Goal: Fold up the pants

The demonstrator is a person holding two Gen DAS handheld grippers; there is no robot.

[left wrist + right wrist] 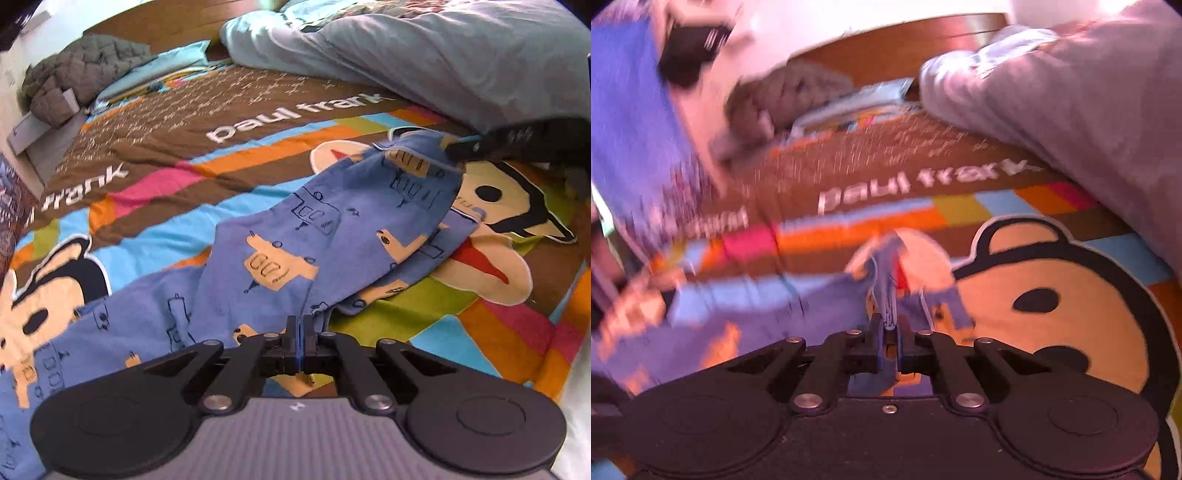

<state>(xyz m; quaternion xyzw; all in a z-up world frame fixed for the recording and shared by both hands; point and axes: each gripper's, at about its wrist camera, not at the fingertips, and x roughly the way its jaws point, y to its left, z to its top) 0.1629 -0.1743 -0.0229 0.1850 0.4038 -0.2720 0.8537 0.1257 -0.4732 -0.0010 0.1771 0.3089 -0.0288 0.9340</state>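
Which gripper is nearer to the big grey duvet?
Right. The right gripper pinches the pants just below the duvet; the left gripper grips them farther away.

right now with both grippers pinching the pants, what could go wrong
1. The right gripper holds only a thin edge of the pants, so a tug could pull it free.
2. The left gripper pinches a bunched part, so the fold may come out crooked.
3. The pants already lie twisted and wrinkled on the bedspread, and the creases may get folded in.
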